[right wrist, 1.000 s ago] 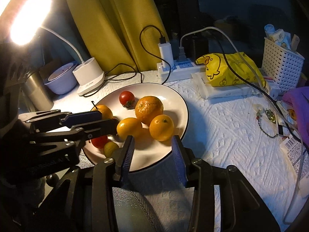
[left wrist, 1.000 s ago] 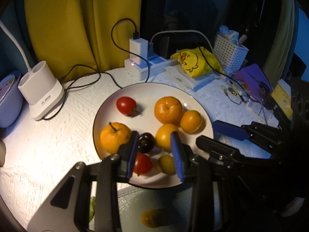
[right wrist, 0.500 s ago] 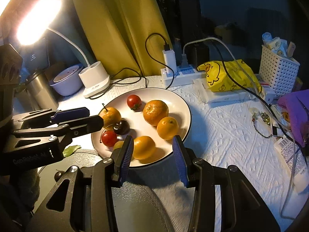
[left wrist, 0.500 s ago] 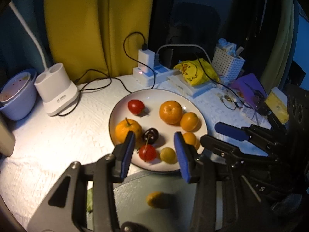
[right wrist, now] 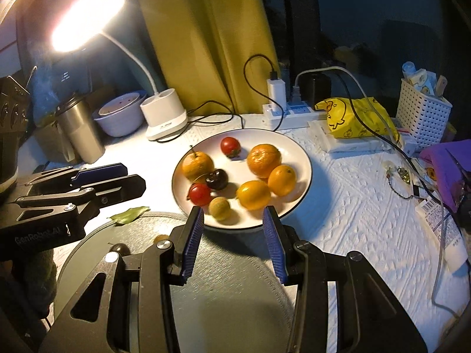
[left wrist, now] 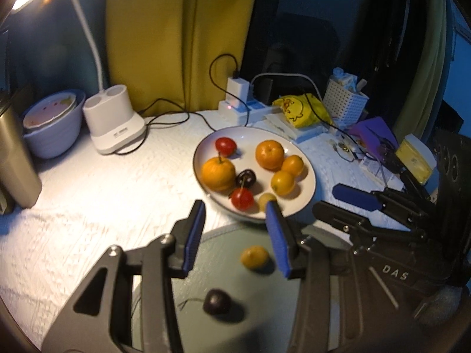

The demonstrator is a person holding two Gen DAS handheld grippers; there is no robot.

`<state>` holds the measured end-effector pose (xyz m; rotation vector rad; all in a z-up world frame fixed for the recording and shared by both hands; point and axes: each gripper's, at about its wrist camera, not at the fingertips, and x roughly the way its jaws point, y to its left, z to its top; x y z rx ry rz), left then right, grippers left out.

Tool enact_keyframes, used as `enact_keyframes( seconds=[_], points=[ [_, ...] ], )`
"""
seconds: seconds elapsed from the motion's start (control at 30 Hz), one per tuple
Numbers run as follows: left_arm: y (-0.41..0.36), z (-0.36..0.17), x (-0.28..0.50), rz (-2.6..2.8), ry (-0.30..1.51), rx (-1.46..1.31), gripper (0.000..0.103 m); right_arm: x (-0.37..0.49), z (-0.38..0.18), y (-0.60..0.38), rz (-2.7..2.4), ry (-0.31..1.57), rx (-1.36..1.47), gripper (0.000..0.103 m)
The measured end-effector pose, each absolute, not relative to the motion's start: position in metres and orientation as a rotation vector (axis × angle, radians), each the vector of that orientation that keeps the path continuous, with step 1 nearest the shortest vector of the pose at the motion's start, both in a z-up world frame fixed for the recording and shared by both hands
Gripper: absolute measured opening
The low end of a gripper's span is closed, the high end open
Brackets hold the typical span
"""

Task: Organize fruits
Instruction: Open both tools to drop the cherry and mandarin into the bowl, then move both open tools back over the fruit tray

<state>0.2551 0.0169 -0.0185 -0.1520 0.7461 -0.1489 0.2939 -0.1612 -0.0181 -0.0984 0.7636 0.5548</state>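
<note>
Both tongs, left point(left wrist: 235, 232) and right point(right wrist: 234, 239), hang wide and empty between picks, over the grey mat point(right wrist: 229, 267) where a kumquat point(left wrist: 254, 257) and cherry point(left wrist: 217, 301) wait, so next likely means grasping one for the plate point(right wrist: 300, 158).

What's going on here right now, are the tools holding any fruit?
Neither is. The left tool and the right tool are both open and empty, poised over the grey mat's far edge, just short of the white plate. The plate holds eight fruits, among them a dark cherry and two red tomatoes. A small orange fruit and another dark cherry lie on the mat.
</note>
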Motion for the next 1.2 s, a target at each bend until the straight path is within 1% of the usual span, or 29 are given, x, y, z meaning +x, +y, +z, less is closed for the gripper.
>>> enact_keyframes(
  seconds=[0.57,0.77,1.2],
  points=[
    [0.034,-0.055,0.215,-0.136,0.810,-0.187,0.044,0.263,-0.028,-0.131,0.583,0.794,-0.161,0.044],
    [0.035,-0.070,0.216,-0.125,0.862,-0.186,0.044,0.262,-0.034,-0.122,0.594,0.812,-0.168,0.044],
    [0.032,-0.079,0.219,-0.141,0.861,-0.160,0.043,0.272,-0.054,-0.106,0.645,0.868,-0.159,0.044]
  ],
)
